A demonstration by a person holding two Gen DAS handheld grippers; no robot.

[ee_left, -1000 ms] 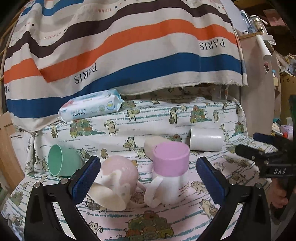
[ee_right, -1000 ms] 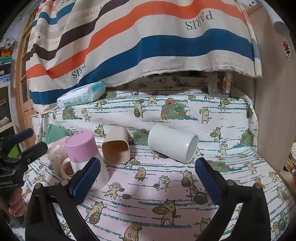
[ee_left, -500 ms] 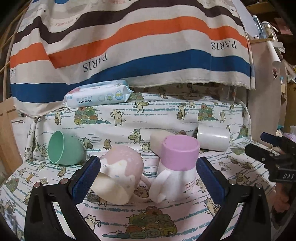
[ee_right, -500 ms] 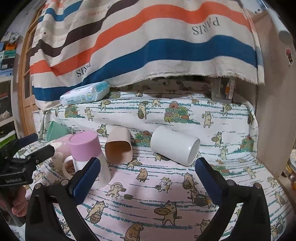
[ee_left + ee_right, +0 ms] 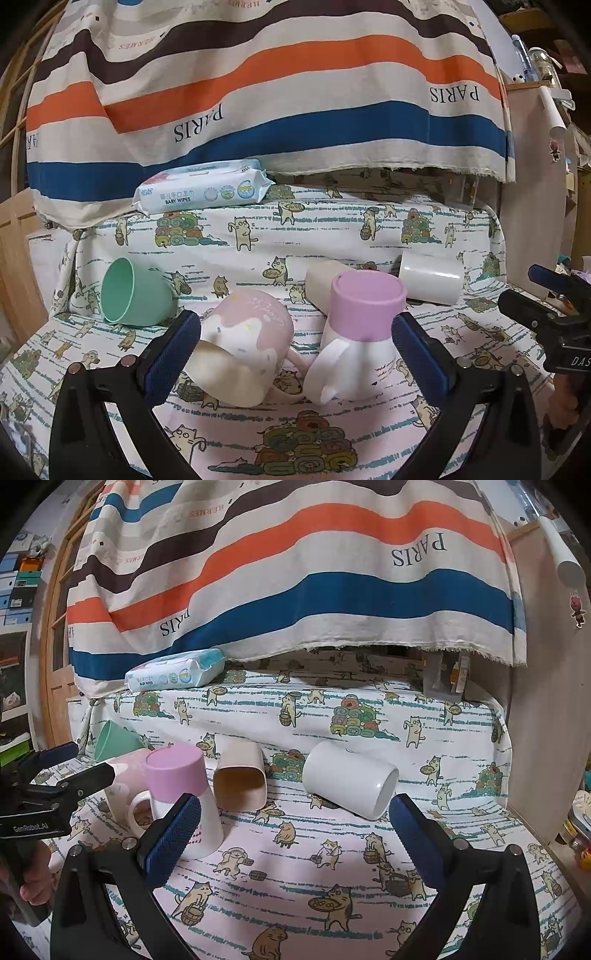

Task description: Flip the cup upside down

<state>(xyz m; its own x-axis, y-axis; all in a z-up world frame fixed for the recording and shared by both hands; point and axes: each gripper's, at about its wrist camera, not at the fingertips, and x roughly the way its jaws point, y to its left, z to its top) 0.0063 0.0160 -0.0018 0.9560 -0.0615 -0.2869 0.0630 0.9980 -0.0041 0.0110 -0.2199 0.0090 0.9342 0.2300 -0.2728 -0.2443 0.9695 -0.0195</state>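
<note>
Several cups rest on the cat-print cloth. A pink-and-white mug [image 5: 362,332] [image 5: 181,786] stands upside down. A pink speckled mug [image 5: 243,350] lies on its side beside it. A green cup [image 5: 129,293], a beige cup [image 5: 240,775] and a white cup [image 5: 351,782] [image 5: 430,282] also lie on their sides. My left gripper [image 5: 295,354] is open and empty, its fingers flanking the two mugs from in front. My right gripper [image 5: 295,834] is open and empty, in front of the beige and white cups.
A pack of baby wipes [image 5: 203,192] lies on the raised back ledge under a striped hanging cloth [image 5: 277,85]. A wooden panel [image 5: 546,701] borders the right side. Wooden framing [image 5: 14,266] stands at the left.
The left gripper has drawn back and tilted, so the cups sit lower and nearer the middle of its view. The right gripper has shifted slightly. No cup has moved.
</note>
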